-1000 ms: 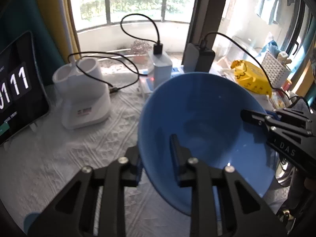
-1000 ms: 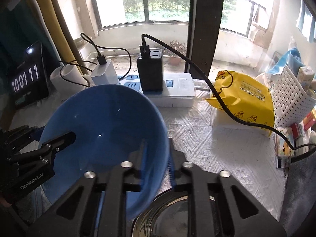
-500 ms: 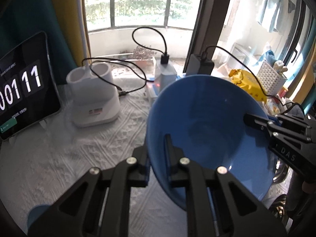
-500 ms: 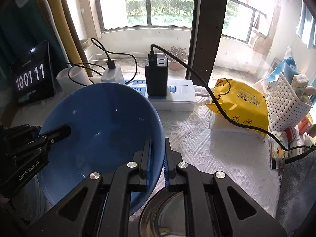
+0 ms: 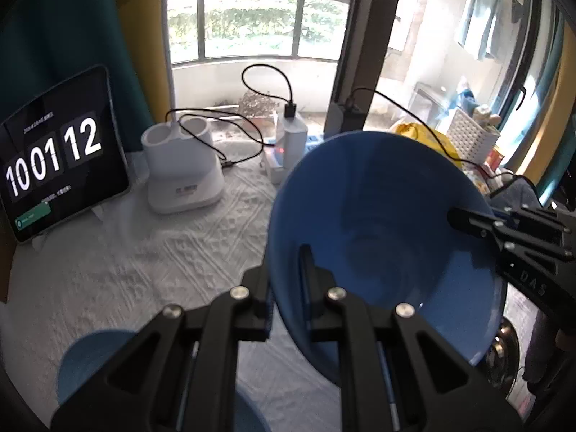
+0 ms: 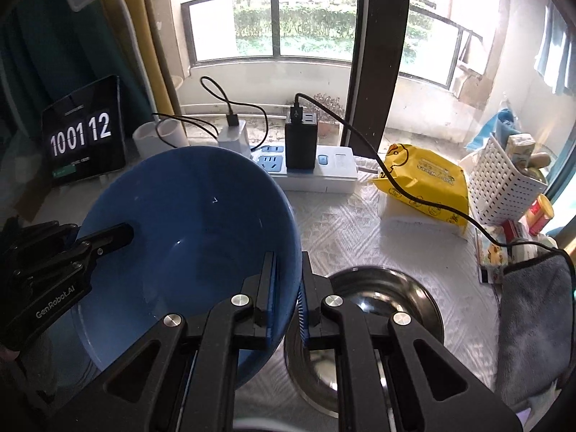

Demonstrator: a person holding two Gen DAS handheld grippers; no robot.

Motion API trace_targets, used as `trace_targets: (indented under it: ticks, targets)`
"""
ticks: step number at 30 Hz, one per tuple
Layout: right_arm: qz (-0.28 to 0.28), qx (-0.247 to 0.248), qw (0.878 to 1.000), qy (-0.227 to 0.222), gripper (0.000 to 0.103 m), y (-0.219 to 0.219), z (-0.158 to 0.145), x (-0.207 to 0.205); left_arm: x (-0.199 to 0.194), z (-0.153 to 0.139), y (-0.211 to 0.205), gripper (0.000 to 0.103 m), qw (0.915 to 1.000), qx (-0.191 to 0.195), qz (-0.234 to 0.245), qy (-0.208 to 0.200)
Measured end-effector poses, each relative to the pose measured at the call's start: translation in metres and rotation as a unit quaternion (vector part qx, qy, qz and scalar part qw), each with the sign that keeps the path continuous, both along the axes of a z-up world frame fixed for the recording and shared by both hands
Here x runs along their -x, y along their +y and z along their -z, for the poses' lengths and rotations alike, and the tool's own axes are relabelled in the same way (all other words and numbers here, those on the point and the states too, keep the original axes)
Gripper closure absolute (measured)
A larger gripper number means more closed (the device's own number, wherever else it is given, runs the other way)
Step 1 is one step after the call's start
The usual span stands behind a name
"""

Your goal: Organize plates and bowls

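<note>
White patterned cloth [image 6: 363,237] covers the table under the window, with a tablet clock [image 5: 54,158] reading 10 01 12 propped at the far left. Against that clock, the blue bowl [image 5: 378,223] hangs in the air to its right, carried between 2 grippers. The left gripper [image 5: 288,288] is clamped on the rim nearest it, and the right gripper [image 6: 286,288] is pinched on the opposite rim.

A second ago the bowl sat lower and closer to both cameras; since then it has risen and eased away from the clock side, while both grips have held. That looks like a carry under way, probably toward stacking.

The bowl is tilted, its mouth facing up and toward the cameras; being round, it has no real long axis. Right of the clock and below the bowl rests a steel bowl [image 6: 381,295], a likely neighbour for nesting. A second blue dish [image 5: 90,360] shows near the left gripper.
</note>
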State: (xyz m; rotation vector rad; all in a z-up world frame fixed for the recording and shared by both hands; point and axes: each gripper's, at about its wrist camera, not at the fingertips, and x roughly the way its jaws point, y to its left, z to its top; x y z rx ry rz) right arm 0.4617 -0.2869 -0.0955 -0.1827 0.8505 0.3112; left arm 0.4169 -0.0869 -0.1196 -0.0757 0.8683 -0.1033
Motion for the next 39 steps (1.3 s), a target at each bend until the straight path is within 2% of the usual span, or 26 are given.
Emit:
trace_targets:
  ticks: [12, 24, 31, 39]
  targets:
    - [-0.008, 0.008, 1.0, -0.014, 0.091, 0.005, -0.011, 0.048, 0.041, -0.007, 0.006, 0.091, 1.0, -0.003, 0.007, -0.007]
    - [-0.017, 0.013, 1.0, -0.001, 0.09, 0.013, 0.006, 0.085, 0.074, 0.006, 0.015, 0.091, 0.9998, -0.008, 0.011, 0.011]
    - [-0.024, 0.027, 0.999, 0.012, 0.09, 0.022, 0.021, 0.092, 0.081, 0.018, 0.021, 0.091, 0.9995, -0.008, 0.015, 0.027]
    - [-0.026, 0.057, 0.998, 0.028, 0.09, 0.028, 0.039, 0.086, 0.071, 0.034, 0.021, 0.091, 0.9986, -0.012, 0.022, 0.047]
